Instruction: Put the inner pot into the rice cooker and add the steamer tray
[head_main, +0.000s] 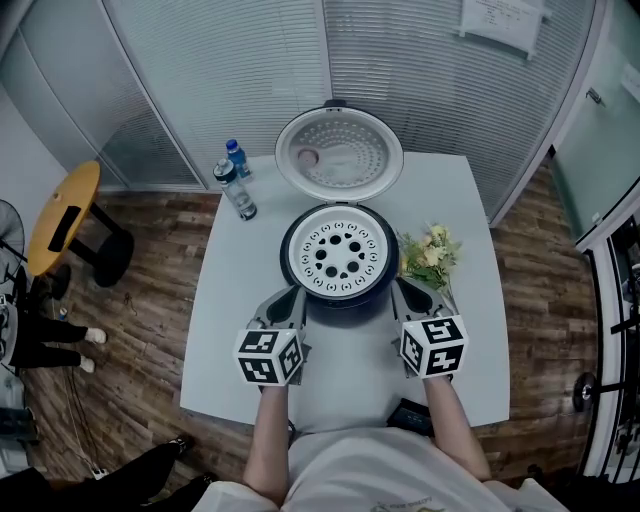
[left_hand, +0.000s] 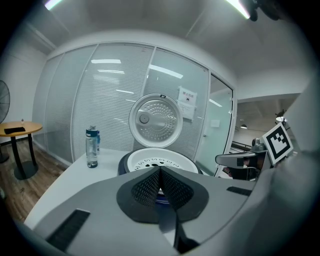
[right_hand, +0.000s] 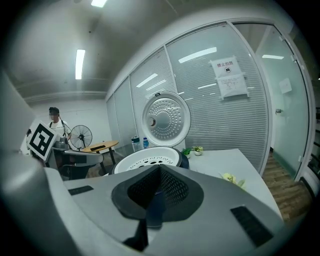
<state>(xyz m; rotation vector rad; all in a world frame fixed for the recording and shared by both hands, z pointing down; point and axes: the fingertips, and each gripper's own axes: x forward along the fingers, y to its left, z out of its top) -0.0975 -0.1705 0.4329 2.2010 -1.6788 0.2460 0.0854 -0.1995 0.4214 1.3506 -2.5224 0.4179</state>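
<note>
1. White steamer tray (head_main: 338, 252) is sitting level in the mouth of the rice cooker (head_main: 342, 303), hiding what lies beneath, so the inner pot is probably resting under it
2. Lid (head_main: 338, 152) is standing open behind the rice cooker, keeping its mouth free for loading
3. Left tongs (head_main: 290, 300) and right tongs (head_main: 408, 296) are being held just in front of the rice cooker, one each side, both pressed together and empty, likely because the loading is looking finished
4. Bottles (head_main: 236, 180) and flowers (head_main: 430, 250) are standing beside the rice cooker, out of the way
</note>
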